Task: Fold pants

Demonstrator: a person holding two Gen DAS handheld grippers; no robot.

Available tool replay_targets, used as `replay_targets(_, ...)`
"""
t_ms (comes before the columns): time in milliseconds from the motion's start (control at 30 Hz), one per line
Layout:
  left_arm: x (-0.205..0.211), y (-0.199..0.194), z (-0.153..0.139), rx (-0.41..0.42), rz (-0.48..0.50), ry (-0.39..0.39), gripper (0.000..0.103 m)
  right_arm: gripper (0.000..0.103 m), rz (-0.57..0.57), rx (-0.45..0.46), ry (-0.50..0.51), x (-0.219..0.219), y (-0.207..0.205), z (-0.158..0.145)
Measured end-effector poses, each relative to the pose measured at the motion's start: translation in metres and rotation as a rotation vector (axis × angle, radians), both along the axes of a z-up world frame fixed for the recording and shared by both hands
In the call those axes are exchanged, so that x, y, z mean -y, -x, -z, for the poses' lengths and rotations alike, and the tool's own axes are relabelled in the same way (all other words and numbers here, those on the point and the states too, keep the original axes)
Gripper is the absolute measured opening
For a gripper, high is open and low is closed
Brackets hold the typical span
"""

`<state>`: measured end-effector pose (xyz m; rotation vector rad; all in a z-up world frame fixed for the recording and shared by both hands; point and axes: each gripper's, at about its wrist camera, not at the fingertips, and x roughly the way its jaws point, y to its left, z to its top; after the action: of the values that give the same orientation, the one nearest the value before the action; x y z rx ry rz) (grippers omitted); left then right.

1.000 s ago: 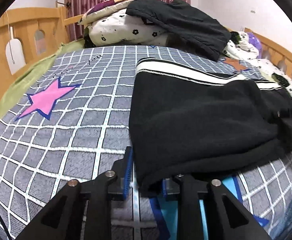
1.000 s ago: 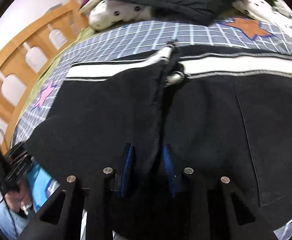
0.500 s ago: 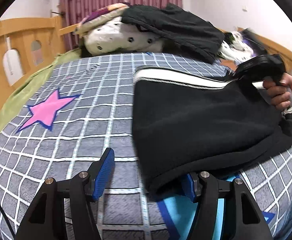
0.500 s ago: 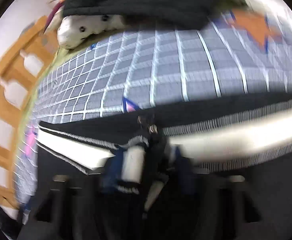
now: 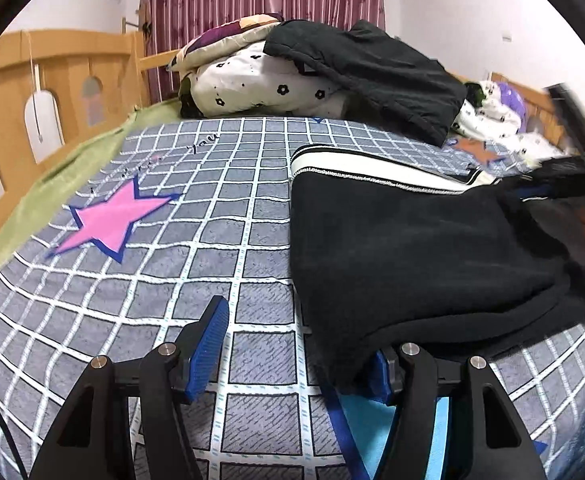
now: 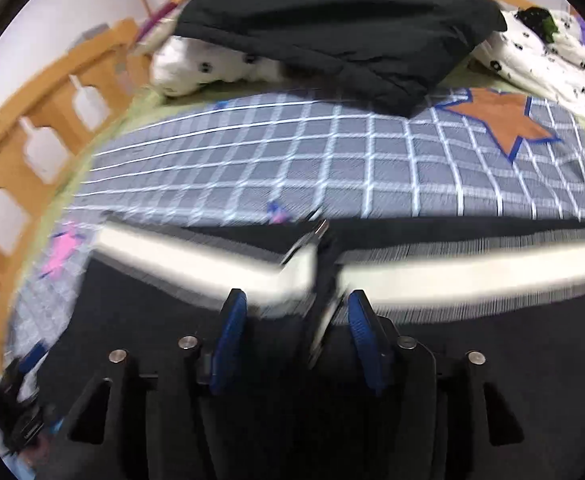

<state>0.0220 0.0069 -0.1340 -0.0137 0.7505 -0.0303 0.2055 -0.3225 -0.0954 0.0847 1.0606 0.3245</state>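
Both jaws just opened: left hand-held gripper (image 5: 298, 344) spread around pants (image 5: 412, 248) hem at 6 o'clock, right hand-held gripper (image 6: 294, 332) spread around waistband (image 6: 452, 276); withdraw cleanly, no snagging.

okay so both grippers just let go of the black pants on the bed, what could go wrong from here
1. The left gripper has just opened, yet the pants hem still drapes over one of its jaws; pulling away could drag the fold open.
2. The right gripper has just opened astride the white drawstring, which may snag.
3. The thick fold might spring back once released.
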Motion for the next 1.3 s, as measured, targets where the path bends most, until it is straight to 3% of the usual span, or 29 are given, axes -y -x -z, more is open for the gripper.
replay_targets(100,0.001,0.000,-0.004,0.017,0.010,-0.001,0.059,0.055,-0.003,-0.008,0.026,0.002,0.044,-0.003)
replay_targets(200,0.002,0.000,-0.002,-0.008,0.032,0.001,0.059,0.052,-0.018,-0.061,-0.010,0.010,0.084,0.009)
replay_targets(233,0.003,-0.001,0.002,-0.029,0.046,-0.006,0.059,0.045,-0.016,-0.075,-0.015,0.012,0.089,0.013)
replay_targets(267,0.005,-0.001,0.004,-0.042,0.050,-0.021,0.059,0.020,-0.013,-0.078,-0.019,0.014,0.094,0.018)
replay_targets(367,0.009,0.008,0.003,-0.028,0.059,-0.054,0.059,0.017,0.005,-0.008,-0.063,0.017,0.111,0.007)
replay_targets(433,0.007,0.013,-0.001,-0.004,0.067,-0.046,0.060,0.017,0.020,0.030,-0.214,0.031,0.122,-0.008)
replay_targets(500,0.005,0.015,0.000,-0.006,0.070,-0.035,0.063,0.017,0.043,-0.019,-0.307,0.042,0.124,-0.004)
replay_targets(600,0.004,0.013,0.002,-0.025,0.068,-0.042,0.065,0.022,0.025,-0.164,-0.169,0.033,0.119,0.030)
replay_targets(667,0.005,0.010,0.002,-0.026,0.061,-0.064,0.065,0.027,0.017,-0.159,-0.168,0.034,0.120,0.029)
replay_targets(767,0.010,-0.001,0.003,-0.033,0.057,-0.080,0.065,0.048,0.040,-0.123,-0.175,0.037,0.117,0.013)
replay_targets(833,0.016,-0.011,0.007,-0.062,0.049,-0.089,0.064,0.052,0.069,-0.097,-0.179,0.036,0.109,0.013)
replay_targets(867,0.018,-0.015,0.007,-0.066,0.039,-0.099,0.061,0.052,0.067,-0.106,-0.187,0.034,0.103,0.019)
replay_targets(900,0.019,-0.016,0.004,-0.040,0.015,-0.108,0.030,0.049,0.072,-0.115,-0.185,0.032,0.099,0.025)
replay_targets(933,0.017,-0.015,0.001,-0.023,0.012,-0.093,0.019,0.044,0.099,-0.119,-0.134,0.025,0.092,0.035)
replay_targets(967,0.013,-0.012,-0.002,-0.005,0.001,-0.058,0.019,0.017,0.104,-0.098,-0.097,0.021,0.088,0.037)
replay_targets(1067,-0.001,-0.010,0.004,-0.030,-0.029,0.015,0.019,0.013,0.072,-0.028,-0.173,0.018,0.089,0.023)
replay_targets(1100,-0.002,-0.013,0.009,-0.071,-0.019,0.034,0.021,0.014,0.071,-0.019,-0.188,0.019,0.089,0.023)
replay_targets(1167,-0.006,-0.012,0.011,-0.094,-0.023,0.048,0.029,0.020,0.060,-0.073,-0.116,0.016,0.083,0.035)
replay_targets(1233,-0.007,-0.006,0.007,-0.096,-0.034,0.005,0.057,0.023,0.026,-0.068,-0.089,0.017,0.085,0.039)
replay_targets(1267,-0.007,0.002,0.006,-0.100,-0.021,-0.033,0.064,0.034,0.031,-0.076,-0.071,0.019,0.087,0.033)
replay_targets(1300,-0.007,0.009,0.006,-0.092,-0.004,-0.044,0.068,0.039,0.048,-0.075,-0.055,0.022,0.091,0.025)
